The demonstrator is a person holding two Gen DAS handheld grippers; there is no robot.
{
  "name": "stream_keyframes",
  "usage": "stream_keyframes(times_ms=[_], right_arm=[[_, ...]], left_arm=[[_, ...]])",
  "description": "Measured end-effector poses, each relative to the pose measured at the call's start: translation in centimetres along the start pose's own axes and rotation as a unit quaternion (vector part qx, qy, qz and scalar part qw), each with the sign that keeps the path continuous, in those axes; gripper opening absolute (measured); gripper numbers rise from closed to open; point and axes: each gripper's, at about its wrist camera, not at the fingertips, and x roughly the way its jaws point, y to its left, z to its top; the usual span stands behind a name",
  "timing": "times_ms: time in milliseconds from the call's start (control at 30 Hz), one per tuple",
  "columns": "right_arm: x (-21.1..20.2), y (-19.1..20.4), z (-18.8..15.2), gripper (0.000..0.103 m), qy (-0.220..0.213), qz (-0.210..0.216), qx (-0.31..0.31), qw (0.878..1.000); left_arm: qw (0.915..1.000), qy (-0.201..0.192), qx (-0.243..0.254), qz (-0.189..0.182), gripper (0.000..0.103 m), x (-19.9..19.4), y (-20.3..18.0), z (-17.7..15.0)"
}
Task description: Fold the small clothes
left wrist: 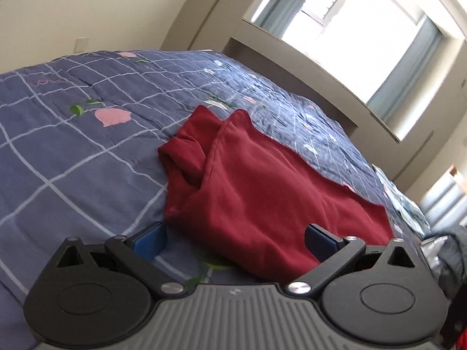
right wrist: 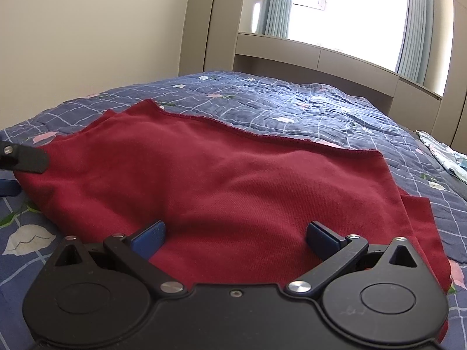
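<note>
While both spread wide, red garment (right wrist: 221,175) lies between grippers.

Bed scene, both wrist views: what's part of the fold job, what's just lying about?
Job:
- dark red knit garment, spread on the bed
- left gripper, open
- right gripper, open

Lying about:
- blue checked floral quilt (work surface)
- pale blue patterned cloth at the bed's far right edge

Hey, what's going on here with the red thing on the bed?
A person is working with two handheld grippers on a dark red garment spread over a blue checked quilt. Both the left gripper and right gripper are open at the garment's near edge, gripping nothing. One end is bunched up; the fold looks unfinished.
</note>
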Motion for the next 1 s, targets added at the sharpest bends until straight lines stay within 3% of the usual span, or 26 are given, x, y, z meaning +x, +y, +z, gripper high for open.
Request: stream_keyframes(times_ms=[267,367,700,867,1000], right_arm=[[-0.6,0.1,0.0,0.102,-0.011,-0.003,-0.002,1.0],[-1.3,-0.5,0.0,0.102,-0.011,0.01,0.001,1.0],[-2.4,-0.7,-1.0,0.102,-0.011,-0.005,-0.017,1.0],[-2.4,-0.6,-1.2,0.102,-0.018,-0.007,-0.016,1.0],[-2.4,-0.6,-1.2,0.102,-0.02,-0.007,-0.015,1.0]], left_arm=[[0.9972,0.009,0.017,0.072,0.103,1.7,-2.6,-0.1],[0.9969,0.01,0.024,0.074,0.103,1.7,-2.6,-0.2],[0.9965,0.007,0.035,0.075,0.103,1.6,-2.7,-0.6],[0.9973,0.003,0.01,0.073,0.103,1.7,-2.3,-0.2],[0.9967,-0.02,-0.047,0.062,0.097,1.1,-1.2,-0.1]])
